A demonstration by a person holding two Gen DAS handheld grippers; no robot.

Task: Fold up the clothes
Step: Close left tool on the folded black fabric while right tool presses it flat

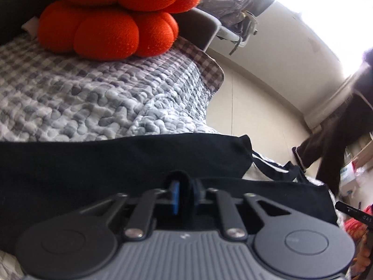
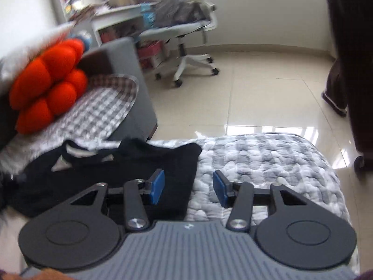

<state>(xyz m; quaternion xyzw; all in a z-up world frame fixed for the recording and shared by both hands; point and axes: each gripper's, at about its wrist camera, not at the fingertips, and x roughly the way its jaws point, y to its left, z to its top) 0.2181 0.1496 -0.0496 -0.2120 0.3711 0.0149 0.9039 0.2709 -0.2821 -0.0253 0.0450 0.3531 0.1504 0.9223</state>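
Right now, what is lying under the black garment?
The black garment lies on the grey-white checked quilt that covers the bed. The left gripper pinches a fold of it. Whatever the cloth covers beyond the quilt cannot be seen.

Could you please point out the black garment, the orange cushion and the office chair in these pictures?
black garment [image 2: 130,163]: right wrist view, flat middle of the cloth.
orange cushion [image 1: 105,30]: left wrist view, front lobe of the lower tier.
office chair [image 2: 177,29]: right wrist view, seat edge.
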